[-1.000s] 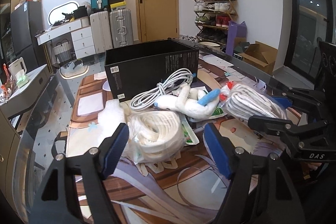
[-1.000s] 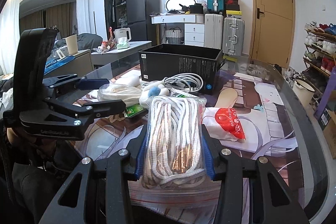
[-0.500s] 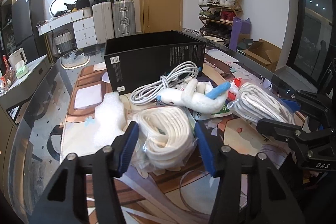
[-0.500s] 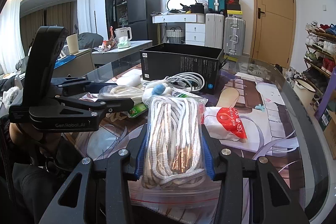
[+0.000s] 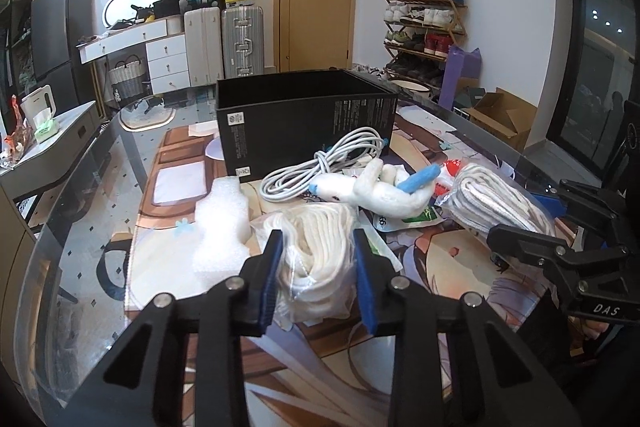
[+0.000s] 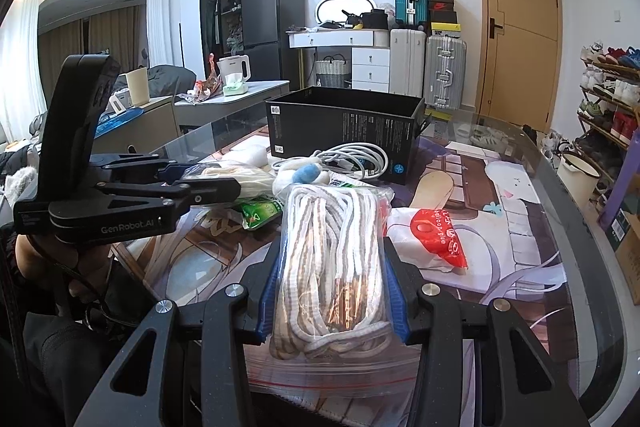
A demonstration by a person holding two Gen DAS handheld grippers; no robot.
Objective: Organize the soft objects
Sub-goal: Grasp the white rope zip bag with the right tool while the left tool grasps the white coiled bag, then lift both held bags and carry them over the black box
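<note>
the left gripper (image 5: 316, 267) is clenched on a clear crinkly bag of white cord (image 5: 316, 251), its blue pads pressing the soft coil in from both sides near the front of the table. the right gripper (image 6: 332, 291) is clamped on a zip bag of white and tan rope (image 6: 332, 259), thick braided loops bulging between its fingers; whether that bag is lifted or resting on the printed mat (image 6: 500, 227) is hard to tell. behind them lie a fuzzy white plush toy (image 5: 380, 191) with a blue limb, a loose coil of smooth grey cable (image 5: 328, 167), and a blocky piece of white foam (image 5: 220, 223). a rigid open black box (image 5: 304, 119) stands just behind the cable.
</note>
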